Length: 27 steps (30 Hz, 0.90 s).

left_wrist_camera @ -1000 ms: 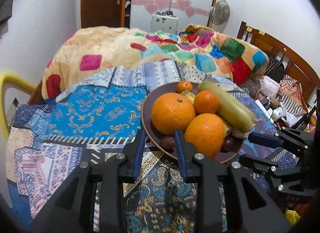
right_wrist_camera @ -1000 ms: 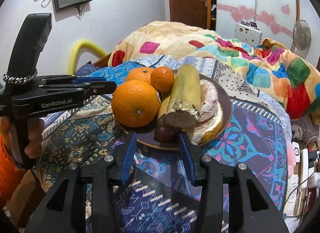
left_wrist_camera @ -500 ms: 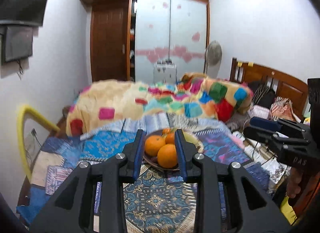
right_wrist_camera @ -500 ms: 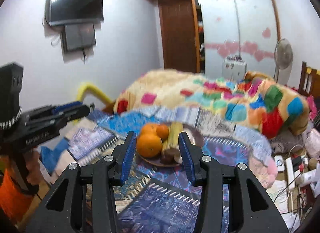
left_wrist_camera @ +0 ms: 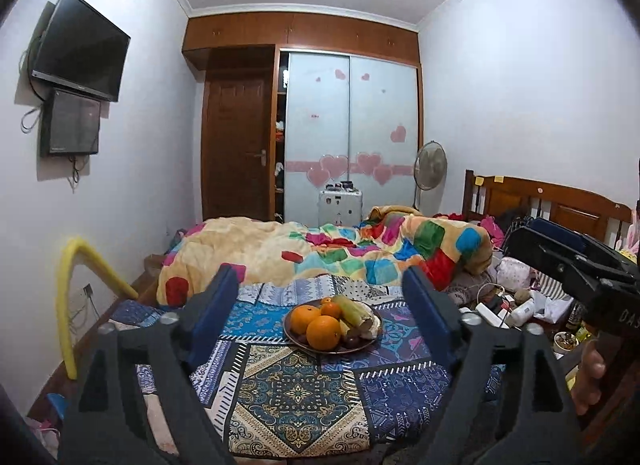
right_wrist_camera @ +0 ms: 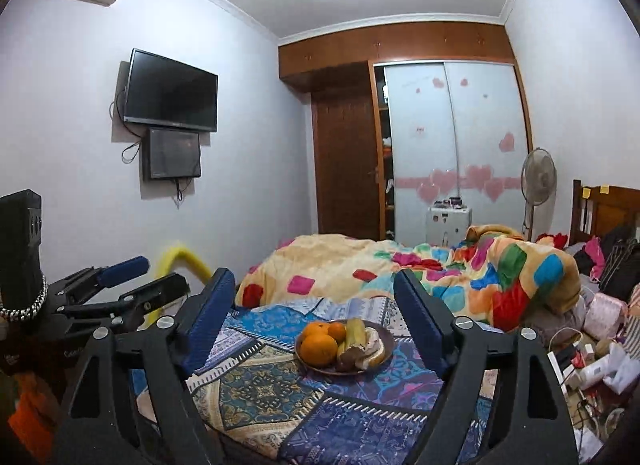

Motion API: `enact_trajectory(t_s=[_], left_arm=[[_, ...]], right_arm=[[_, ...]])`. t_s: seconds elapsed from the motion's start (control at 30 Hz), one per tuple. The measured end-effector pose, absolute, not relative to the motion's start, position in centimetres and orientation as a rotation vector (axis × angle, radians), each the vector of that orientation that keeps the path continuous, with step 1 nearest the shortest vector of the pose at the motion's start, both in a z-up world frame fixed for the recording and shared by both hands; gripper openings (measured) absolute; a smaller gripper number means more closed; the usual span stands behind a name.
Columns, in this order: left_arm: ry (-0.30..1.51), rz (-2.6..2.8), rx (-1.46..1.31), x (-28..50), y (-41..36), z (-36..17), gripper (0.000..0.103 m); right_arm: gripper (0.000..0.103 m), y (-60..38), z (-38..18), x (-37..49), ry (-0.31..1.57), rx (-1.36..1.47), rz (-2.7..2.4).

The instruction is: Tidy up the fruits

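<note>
A dark brown plate (left_wrist_camera: pixel 370 344) sits on a patterned blue cloth on the bed. It holds oranges (left_wrist_camera: pixel 323 332), a yellow-green banana (left_wrist_camera: pixel 347 309) and small dark fruits (left_wrist_camera: pixel 352 341). The plate also shows in the right wrist view (right_wrist_camera: pixel 390 346), with an orange (right_wrist_camera: pixel 319 349) and the banana (right_wrist_camera: pixel 355 332). My left gripper (left_wrist_camera: pixel 322 307) is open and empty, well back from the plate and above it. My right gripper (right_wrist_camera: pixel 314 307) is open and empty, likewise far back. The right gripper appears at the right edge of the left wrist view (left_wrist_camera: pixel 568 261); the left one appears at the left of the right wrist view (right_wrist_camera: pixel 120 285).
A colourful patchwork blanket (left_wrist_camera: pixel 320 253) lies piled behind the plate. A yellow tube (left_wrist_camera: pixel 68 297) stands at the bed's left side. Clutter with cables and bottles (left_wrist_camera: pixel 508 305) lies to the right by a wooden headboard (left_wrist_camera: pixel 560 201). A fan (left_wrist_camera: pixel 430 165) and wardrobe stand at the back.
Both grippers have pulled far back and up from the plate, and both have opened wide. The fruit stays on the plate.
</note>
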<state>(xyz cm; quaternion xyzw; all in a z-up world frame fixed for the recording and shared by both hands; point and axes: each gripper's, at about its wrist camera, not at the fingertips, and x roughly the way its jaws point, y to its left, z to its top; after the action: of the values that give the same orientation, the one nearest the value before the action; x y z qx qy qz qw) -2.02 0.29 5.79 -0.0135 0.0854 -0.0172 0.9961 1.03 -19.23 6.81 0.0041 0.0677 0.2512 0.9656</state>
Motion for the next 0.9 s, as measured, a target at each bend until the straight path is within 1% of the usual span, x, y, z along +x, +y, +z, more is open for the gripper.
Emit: enact_trajectory(t_s=[0.03, 0.1, 0.17, 0.33, 0.9], left_arm=[[0.162, -0.028, -0.026, -2.4, 0.3, 5.8, 0.09], [0.151, -0.027, -0.022, -2.9, 0.1, 5.8, 0.096], [0.148, -0.023, -0.024, -3.1, 0.1, 5.7, 0.098], [0.146, -0.016, -0.021, -3.4, -0.3, 5.5, 0.102], [0.17, -0.021, -0.044, -2.8, 0.1, 4.7, 0.103]], right_arm=[[0.084, -19.2, 6.8, 0.9, 0.132, 0.008, 0.499], [0.097, -19.3, 6.6, 0.6, 0.124, 0.012, 0.482], [0.103, -19.6, 6.5, 0.2, 0.112, 0.025, 0.467], [0.103, -19.8, 6.2, -0.1, 0.11, 0.019, 0.45], [0.103, -20.0, 5.6, -0.2, 0.119, 0.009, 0.422]])
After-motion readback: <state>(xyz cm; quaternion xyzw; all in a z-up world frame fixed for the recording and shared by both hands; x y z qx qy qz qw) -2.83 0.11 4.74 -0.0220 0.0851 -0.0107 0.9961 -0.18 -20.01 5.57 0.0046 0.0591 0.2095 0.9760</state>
